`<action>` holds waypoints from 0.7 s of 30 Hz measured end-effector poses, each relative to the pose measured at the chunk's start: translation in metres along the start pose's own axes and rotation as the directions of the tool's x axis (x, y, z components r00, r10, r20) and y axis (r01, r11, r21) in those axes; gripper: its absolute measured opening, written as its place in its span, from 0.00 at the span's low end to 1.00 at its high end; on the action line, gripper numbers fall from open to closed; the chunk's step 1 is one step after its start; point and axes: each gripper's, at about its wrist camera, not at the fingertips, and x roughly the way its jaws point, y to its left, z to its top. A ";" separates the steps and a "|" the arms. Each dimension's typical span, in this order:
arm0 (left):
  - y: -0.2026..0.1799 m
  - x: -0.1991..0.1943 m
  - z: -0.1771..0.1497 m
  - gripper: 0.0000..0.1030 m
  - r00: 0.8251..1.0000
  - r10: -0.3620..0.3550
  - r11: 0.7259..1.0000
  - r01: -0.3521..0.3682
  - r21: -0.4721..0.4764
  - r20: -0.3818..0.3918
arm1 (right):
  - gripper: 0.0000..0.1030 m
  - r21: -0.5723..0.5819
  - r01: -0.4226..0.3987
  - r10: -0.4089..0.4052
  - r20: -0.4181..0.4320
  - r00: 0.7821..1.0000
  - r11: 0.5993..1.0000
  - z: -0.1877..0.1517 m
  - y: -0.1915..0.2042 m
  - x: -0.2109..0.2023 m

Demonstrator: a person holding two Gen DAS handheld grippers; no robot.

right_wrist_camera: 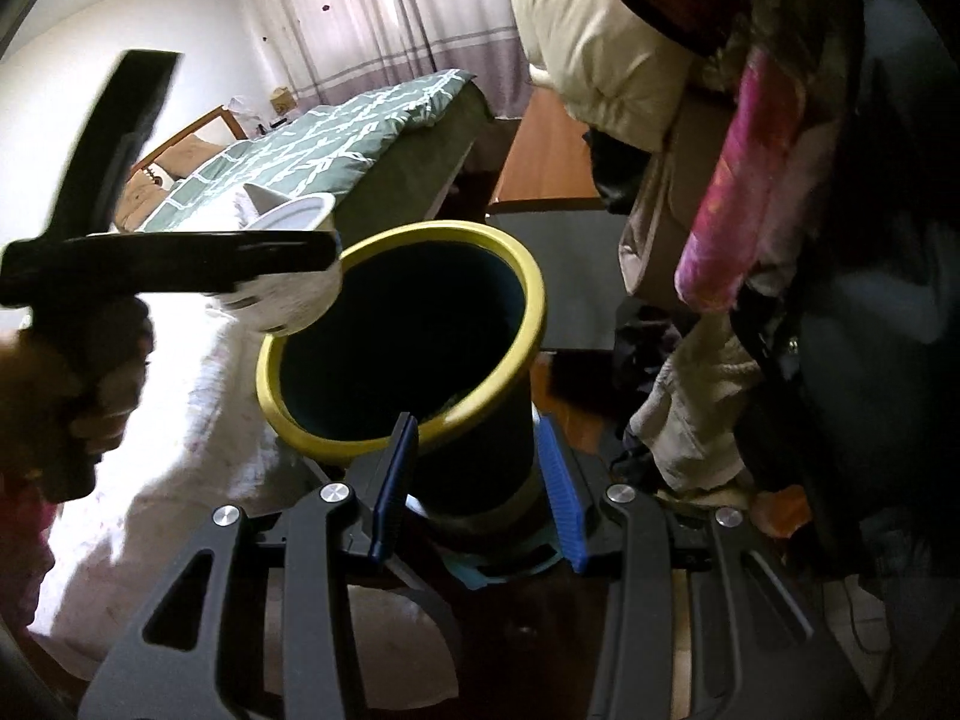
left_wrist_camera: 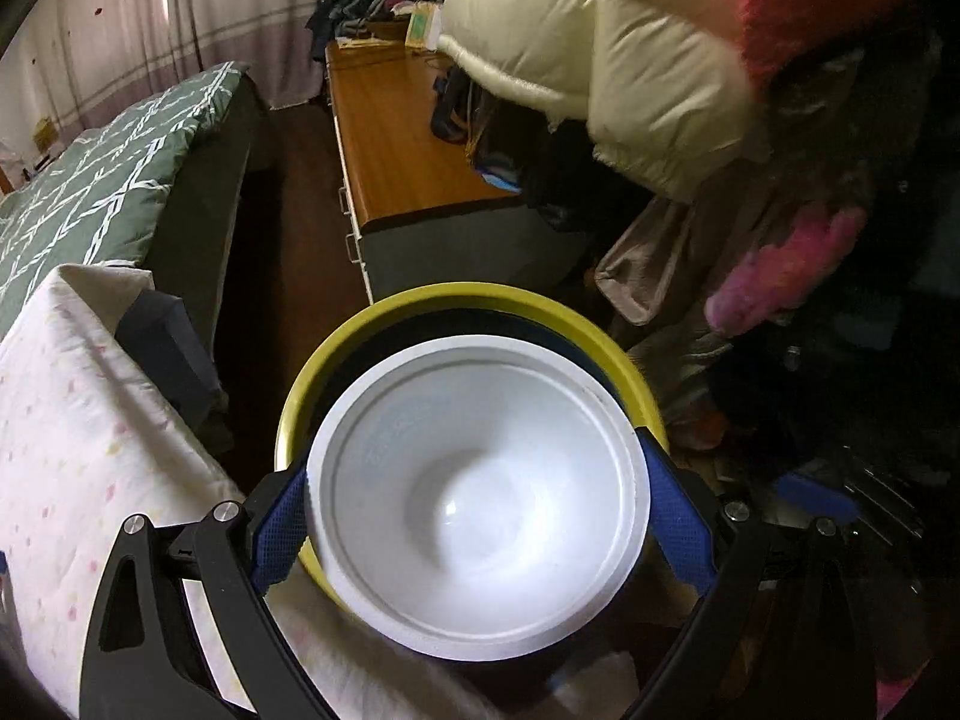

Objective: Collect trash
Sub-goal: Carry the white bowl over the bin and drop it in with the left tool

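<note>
My left gripper (left_wrist_camera: 480, 516) is shut on a white disposable bowl (left_wrist_camera: 480, 498), its blue pads pressing both sides of the rim. The bowl hangs over the left rim of a dark bin with a yellow rim (left_wrist_camera: 480, 294). In the right wrist view the bowl (right_wrist_camera: 288, 294) is held by the left gripper's black fingers (right_wrist_camera: 180, 264) at the bin's left edge. My right gripper (right_wrist_camera: 474, 480) is shut on the bin (right_wrist_camera: 480, 468), one blue pad inside the rim and one outside on the wall. The bin's inside is dark.
A white dotted cloth surface (left_wrist_camera: 90, 438) lies left of the bin. A bed with a green quilt (left_wrist_camera: 102, 180) stands beyond. A wooden-topped cabinet (left_wrist_camera: 402, 144) is behind the bin. Hanging coats and clothes (left_wrist_camera: 660, 90) crowd the right side.
</note>
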 end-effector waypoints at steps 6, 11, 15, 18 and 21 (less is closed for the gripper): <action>0.007 0.011 0.005 0.95 1.000 0.004 0.999 -0.004 -0.038 -0.003 | 0.43 0.001 -0.001 0.001 -0.012 1.000 1.000 -0.001 0.000 0.002; 0.007 -0.012 0.001 0.95 0.999 0.000 0.999 0.002 -0.034 0.034 | 0.43 -0.011 -0.016 0.016 -0.009 1.000 1.000 0.000 0.008 0.000; 0.012 -0.053 -0.017 0.95 0.995 -0.007 0.998 0.013 -0.064 0.095 | 0.44 -0.029 -0.030 0.030 -0.005 1.000 0.999 -0.002 0.018 -0.004; 0.021 -0.090 -0.038 0.95 0.990 0.007 0.995 0.007 -0.099 0.142 | 0.44 -0.046 -0.038 0.038 -0.007 0.999 0.998 -0.003 0.027 -0.005; 0.035 -0.144 -0.078 0.95 0.977 0.082 0.986 -0.051 -0.158 0.199 | 0.45 -0.074 -0.058 0.057 -0.011 0.998 0.996 -0.004 0.041 -0.006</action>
